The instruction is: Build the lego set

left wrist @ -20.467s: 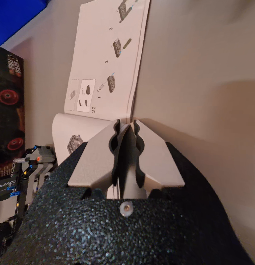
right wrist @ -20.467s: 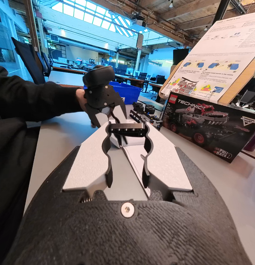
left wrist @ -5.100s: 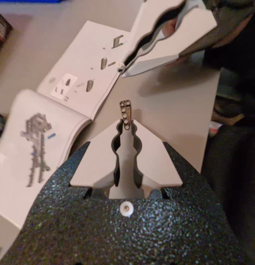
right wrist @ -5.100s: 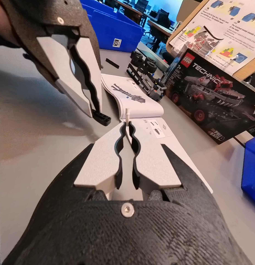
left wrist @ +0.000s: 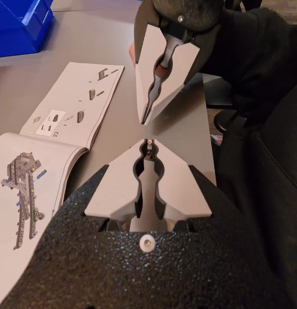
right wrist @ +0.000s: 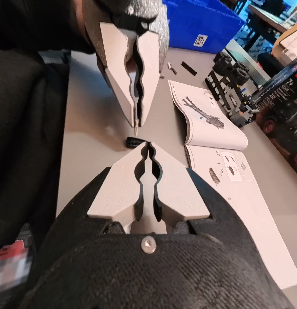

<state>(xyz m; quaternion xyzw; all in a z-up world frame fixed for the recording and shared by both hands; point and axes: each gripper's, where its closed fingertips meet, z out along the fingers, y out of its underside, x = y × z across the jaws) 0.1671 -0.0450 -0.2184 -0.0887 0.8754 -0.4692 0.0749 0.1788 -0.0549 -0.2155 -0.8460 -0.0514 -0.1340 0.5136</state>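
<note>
Left tool (left wrist: 149, 140) now grips the pale pin (right wrist: 135, 132), black beam (right wrist: 133, 142) on table (right wrist: 87, 160).

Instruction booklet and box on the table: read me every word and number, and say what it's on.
I won't read writing aloud; these bear it.
Open instruction booklet: step and page numbers by part drawings.
Black set box: brand lettering, numbers.
White sticker on the blue bin: a black mark, too blurred.
</note>
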